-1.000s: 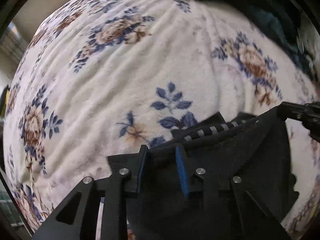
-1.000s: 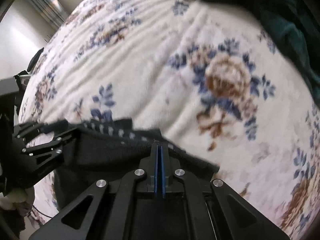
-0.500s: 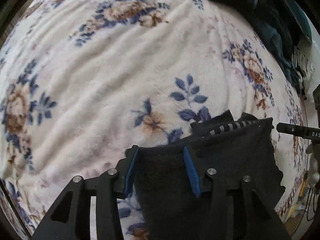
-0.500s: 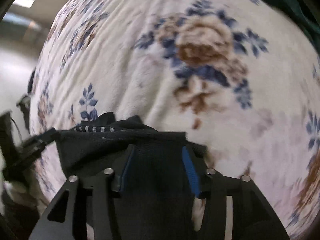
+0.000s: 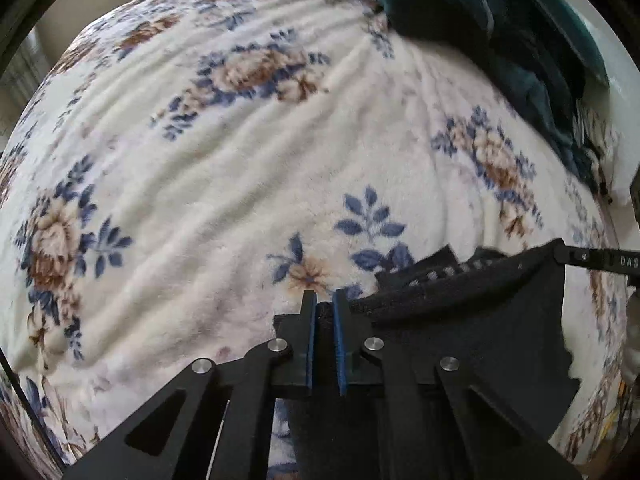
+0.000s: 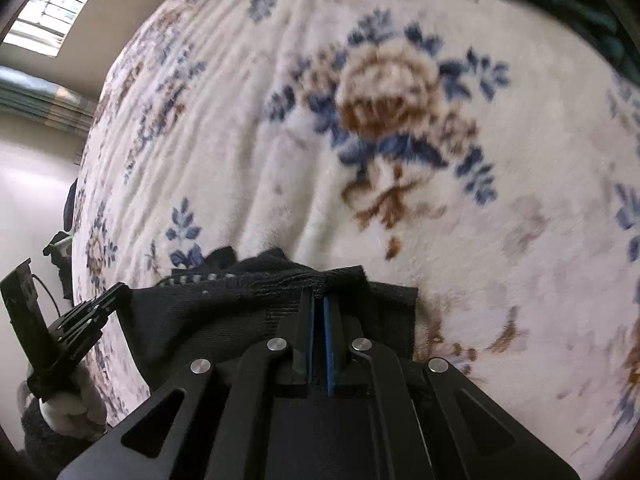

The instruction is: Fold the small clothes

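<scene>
Half a second ago both my tools were wide apart over the cloth; now each one is pressed together on it. My left gripper (image 5: pixel 324 304) pinches the near edge of the black garment (image 5: pixel 460 328), with the blue pads almost touching and cloth between them. My right gripper (image 6: pixel 317 304) does the same at the other corner, where the cloth bunches up at its tips. In the left view the right tool comes in at 3 o'clock and holds the far corner, so the edge is stretched between both. The garment lies at 5 o'clock in the left view and at 7 o'clock in the right view, on the floral blanket (image 5: pixel 240 184). A striped band (image 5: pixel 444 274) shows under the top layer. A teal cloth (image 5: pixel 500 40) sits at 1 o'clock, well apart. I judge that the grasp for the next fold is now made, and lifting the edge over comes next.
</scene>
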`<action>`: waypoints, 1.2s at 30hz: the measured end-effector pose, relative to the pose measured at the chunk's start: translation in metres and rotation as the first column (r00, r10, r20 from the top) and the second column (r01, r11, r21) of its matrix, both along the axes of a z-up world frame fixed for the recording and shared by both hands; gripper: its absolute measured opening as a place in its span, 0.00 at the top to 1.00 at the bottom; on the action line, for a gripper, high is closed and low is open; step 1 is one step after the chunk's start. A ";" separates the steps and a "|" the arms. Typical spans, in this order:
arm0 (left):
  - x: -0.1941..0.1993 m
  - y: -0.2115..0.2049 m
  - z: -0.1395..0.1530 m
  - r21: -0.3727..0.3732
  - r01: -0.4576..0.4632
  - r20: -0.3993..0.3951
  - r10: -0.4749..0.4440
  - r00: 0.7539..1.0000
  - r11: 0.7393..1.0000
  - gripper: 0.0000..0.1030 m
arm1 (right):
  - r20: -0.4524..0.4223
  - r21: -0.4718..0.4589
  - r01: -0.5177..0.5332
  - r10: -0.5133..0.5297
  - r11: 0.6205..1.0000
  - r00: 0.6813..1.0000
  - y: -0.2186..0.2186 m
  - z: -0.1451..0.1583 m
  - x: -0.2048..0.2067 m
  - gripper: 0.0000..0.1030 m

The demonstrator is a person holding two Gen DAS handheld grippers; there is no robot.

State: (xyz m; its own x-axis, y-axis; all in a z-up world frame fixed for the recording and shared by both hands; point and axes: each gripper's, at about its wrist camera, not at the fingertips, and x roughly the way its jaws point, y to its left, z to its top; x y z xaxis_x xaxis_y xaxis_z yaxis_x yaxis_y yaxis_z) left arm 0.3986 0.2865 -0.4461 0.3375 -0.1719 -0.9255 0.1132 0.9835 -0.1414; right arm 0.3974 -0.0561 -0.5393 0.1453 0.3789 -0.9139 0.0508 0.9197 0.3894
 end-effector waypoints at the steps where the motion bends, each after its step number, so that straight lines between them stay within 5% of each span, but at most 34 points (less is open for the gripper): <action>1: 0.001 0.001 0.003 -0.005 -0.010 0.010 0.010 1.000 1.000 0.94 | 0.018 -0.005 0.002 -0.002 1.000 1.000 0.000 0.008 -0.001 0.96; 7: 0.032 -0.004 -0.030 0.005 -0.058 -0.050 0.058 0.997 0.998 0.95 | 0.092 -0.091 -0.021 0.029 0.996 0.995 0.006 0.029 0.009 0.97; 11: 0.040 -0.008 -0.061 0.041 -0.050 -0.123 0.054 0.991 0.998 0.94 | 0.022 -0.133 -0.007 0.010 0.991 1.000 0.008 -0.010 0.029 0.97; 14: 0.033 -0.006 -0.057 0.027 -0.042 -0.148 0.046 0.988 0.999 0.89 | -0.121 -0.090 -0.013 0.002 0.996 0.993 0.007 -0.046 0.040 0.96; 16: 0.021 0.007 -0.040 -0.017 -0.078 -0.134 0.075 0.988 0.997 0.83 | -0.169 -0.035 0.008 -0.014 0.999 0.985 -0.002 -0.047 0.040 0.85; 18: 0.006 0.021 -0.024 -0.036 -0.135 -0.113 0.130 0.985 0.990 0.72 | -0.172 0.018 0.050 -0.046 0.999 0.984 -0.021 -0.032 0.029 0.60; 20: -0.013 0.036 -0.011 -0.076 -0.195 -0.104 0.187 0.977 0.978 0.55 | -0.187 0.049 0.082 -0.072 0.995 0.980 -0.039 -0.020 0.011 0.54; 22: -0.038 0.051 -0.002 -0.106 -0.280 -0.108 0.269 0.957 0.954 0.45 | -0.231 0.078 0.099 -0.079 0.992 0.970 -0.053 -0.015 -0.017 0.54; 28: -0.100 0.064 -0.011 -0.115 -0.409 -0.175 0.387 0.906 0.905 0.43 | -0.382 0.088 0.109 -0.067 0.990 0.922 -0.054 -0.043 -0.081 0.54; 29: -0.105 0.062 -0.014 -0.114 -0.415 -0.189 0.391 0.901 0.903 0.43 | -0.371 0.084 0.124 -0.084 0.989 0.925 -0.054 -0.045 -0.088 0.65; 30: -0.109 0.060 -0.018 -0.112 -0.420 -0.206 0.393 0.896 0.900 0.43 | -0.340 0.077 0.140 -0.106 0.987 0.934 -0.054 -0.042 -0.095 0.90; 36: -0.124 0.042 -0.032 -0.085 -0.366 -0.239 0.338 0.910 0.927 0.43 | -0.252 -0.007 0.155 -0.152 0.988 0.956 -0.058 -0.010 -0.117 0.94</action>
